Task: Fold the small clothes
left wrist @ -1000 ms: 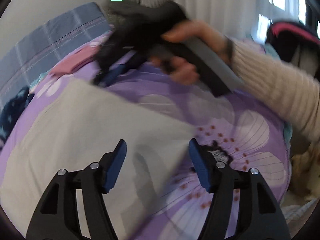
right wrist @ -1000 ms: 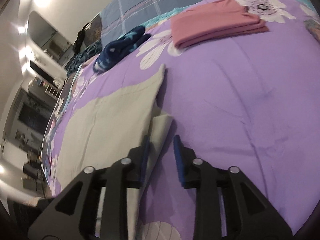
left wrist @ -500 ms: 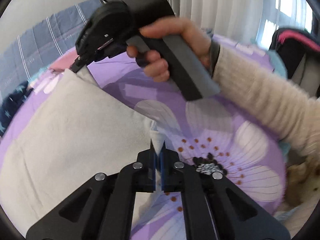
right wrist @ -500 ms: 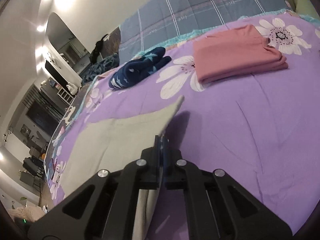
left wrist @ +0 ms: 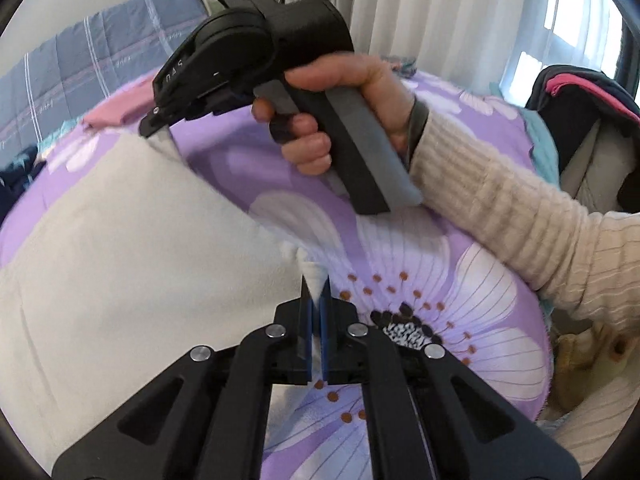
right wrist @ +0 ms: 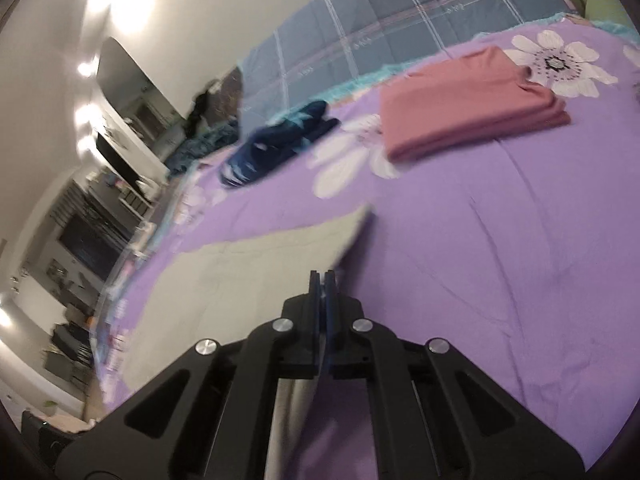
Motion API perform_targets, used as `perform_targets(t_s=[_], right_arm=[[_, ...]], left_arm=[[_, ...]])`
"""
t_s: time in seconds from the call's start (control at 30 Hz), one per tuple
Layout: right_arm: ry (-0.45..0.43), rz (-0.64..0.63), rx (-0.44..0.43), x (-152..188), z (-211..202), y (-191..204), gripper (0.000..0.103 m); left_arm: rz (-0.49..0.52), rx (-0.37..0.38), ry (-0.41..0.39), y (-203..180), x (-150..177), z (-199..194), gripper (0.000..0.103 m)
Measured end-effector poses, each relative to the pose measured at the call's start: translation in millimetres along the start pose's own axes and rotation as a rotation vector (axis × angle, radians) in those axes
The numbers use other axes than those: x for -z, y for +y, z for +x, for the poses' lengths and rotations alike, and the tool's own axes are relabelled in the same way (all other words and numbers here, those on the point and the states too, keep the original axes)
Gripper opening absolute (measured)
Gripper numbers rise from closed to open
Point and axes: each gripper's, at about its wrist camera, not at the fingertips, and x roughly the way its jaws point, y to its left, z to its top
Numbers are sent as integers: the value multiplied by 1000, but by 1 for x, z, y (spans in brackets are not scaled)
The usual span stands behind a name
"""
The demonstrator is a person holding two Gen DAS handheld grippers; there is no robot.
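A pale beige garment [left wrist: 132, 248] lies spread on the purple flowered bedspread [left wrist: 460, 280]. My left gripper [left wrist: 317, 300] is shut on its near right corner, which sticks up between the blue pads. My right gripper [left wrist: 150, 128], held by a hand in a cream sleeve, is shut on the far right corner and holds it lifted. In the right wrist view the right gripper [right wrist: 322, 280] is shut on the garment's [right wrist: 248, 276] edge, which hangs raised above the bedspread [right wrist: 500, 240].
A folded pink garment [right wrist: 468, 108] and a crumpled dark blue patterned garment [right wrist: 276, 144] lie farther up the bed. A blue plaid blanket [right wrist: 380, 28] lies beyond them. A black and pink bag [left wrist: 580, 120] stands by the bed's right side.
Both grippers were open a second ago and have closed on the beige garment's two right corners. The right gripper has lifted its corner off the bed.
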Motion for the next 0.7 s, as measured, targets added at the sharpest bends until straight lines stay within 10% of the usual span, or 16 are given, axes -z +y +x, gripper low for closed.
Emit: perform_targets(t_s=[0.47, 0.7], right_arm=[[-62, 120, 128, 6, -5, -31, 1], [62, -126, -47, 20, -17, 41, 9]], left_arm=[[41, 3, 14, -10, 1, 5, 3], [1, 65, 26, -2, 3, 12, 4]])
